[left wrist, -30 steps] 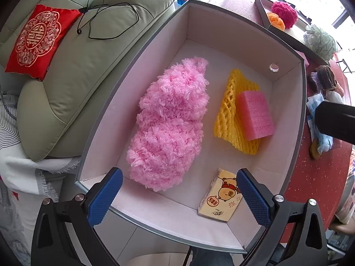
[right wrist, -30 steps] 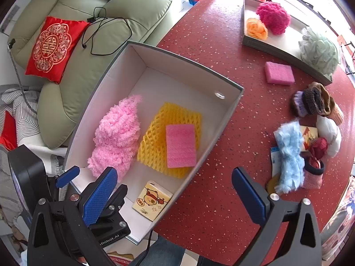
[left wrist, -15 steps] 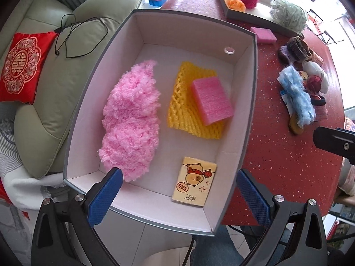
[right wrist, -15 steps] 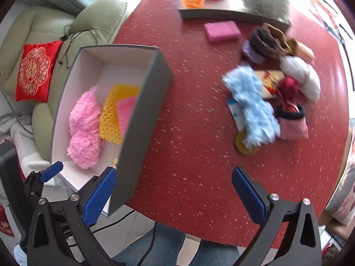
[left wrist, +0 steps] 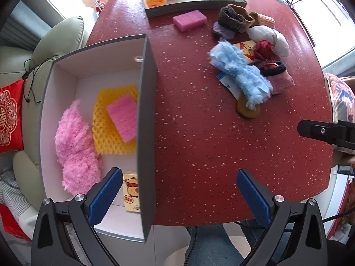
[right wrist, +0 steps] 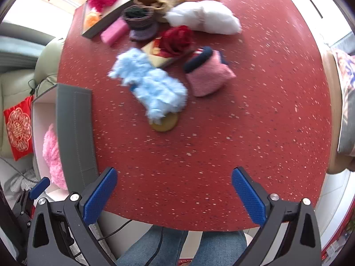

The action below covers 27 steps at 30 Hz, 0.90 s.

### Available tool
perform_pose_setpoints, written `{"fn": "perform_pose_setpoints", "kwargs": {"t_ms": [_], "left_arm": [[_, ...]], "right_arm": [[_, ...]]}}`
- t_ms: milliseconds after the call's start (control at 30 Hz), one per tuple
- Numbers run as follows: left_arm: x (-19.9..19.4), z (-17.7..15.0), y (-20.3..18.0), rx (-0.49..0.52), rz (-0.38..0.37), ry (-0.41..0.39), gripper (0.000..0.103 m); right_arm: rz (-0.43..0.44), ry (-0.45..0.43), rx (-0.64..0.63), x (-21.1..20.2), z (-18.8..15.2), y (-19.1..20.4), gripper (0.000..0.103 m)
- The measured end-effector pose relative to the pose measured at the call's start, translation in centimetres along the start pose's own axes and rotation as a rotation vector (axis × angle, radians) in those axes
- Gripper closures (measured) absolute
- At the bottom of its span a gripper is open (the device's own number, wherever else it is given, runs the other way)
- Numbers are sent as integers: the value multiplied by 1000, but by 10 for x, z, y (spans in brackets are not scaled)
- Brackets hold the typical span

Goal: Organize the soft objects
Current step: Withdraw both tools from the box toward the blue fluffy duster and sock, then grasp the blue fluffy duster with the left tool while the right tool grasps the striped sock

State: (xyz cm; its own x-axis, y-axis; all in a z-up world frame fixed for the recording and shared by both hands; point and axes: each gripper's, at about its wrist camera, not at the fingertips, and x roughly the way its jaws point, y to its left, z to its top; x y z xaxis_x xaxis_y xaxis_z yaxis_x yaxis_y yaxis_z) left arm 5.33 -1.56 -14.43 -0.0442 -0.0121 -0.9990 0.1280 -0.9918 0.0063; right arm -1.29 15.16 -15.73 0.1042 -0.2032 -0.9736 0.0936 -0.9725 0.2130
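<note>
The fluffy pale-blue chenille piece (right wrist: pixel 150 88) lies on the speckled red worktop (right wrist: pixel 210 144), right of the grey storage box (left wrist: pixel 145 133). Both claws, left (left wrist: pixel 179 196) and right (right wrist: pixel 174 195), gape empty; I'd pinch its middle, lifting clear of the box's wall.

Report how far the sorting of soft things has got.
Done: the box holds a pink fluffy piece, yellow mesh, a pink sponge and a small packet. In hand: nothing; the left gripper and right gripper have open, empty jaws. Left: the blue fluffy piece, pink pouch, white bundle and others lie on the table.
</note>
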Motion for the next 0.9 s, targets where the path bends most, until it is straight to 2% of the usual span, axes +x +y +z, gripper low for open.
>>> {"fn": "perform_pose_setpoints", "kwargs": {"t_ms": [200, 367, 600, 733, 800, 900], "left_arm": [[21, 30, -44, -15, -34, 53, 0], [44, 67, -62, -133, -31, 68, 0], [82, 119, -71, -322, -34, 70, 0], [102, 139, -77, -380, -28, 79, 0], [111, 145, -81, -382, -12, 87, 0], [115, 148, -77, -377, 75, 69, 0]], "right_arm": [[11, 22, 82, 5, 1, -52, 0], [-14, 25, 117, 10, 7, -87, 0], [-63, 0, 91, 16, 39, -106, 0], [-61, -14, 84, 14, 55, -115, 0], [-55, -20, 86, 15, 62, -119, 0], [-43, -20, 82, 15, 68, -123, 0]]}}
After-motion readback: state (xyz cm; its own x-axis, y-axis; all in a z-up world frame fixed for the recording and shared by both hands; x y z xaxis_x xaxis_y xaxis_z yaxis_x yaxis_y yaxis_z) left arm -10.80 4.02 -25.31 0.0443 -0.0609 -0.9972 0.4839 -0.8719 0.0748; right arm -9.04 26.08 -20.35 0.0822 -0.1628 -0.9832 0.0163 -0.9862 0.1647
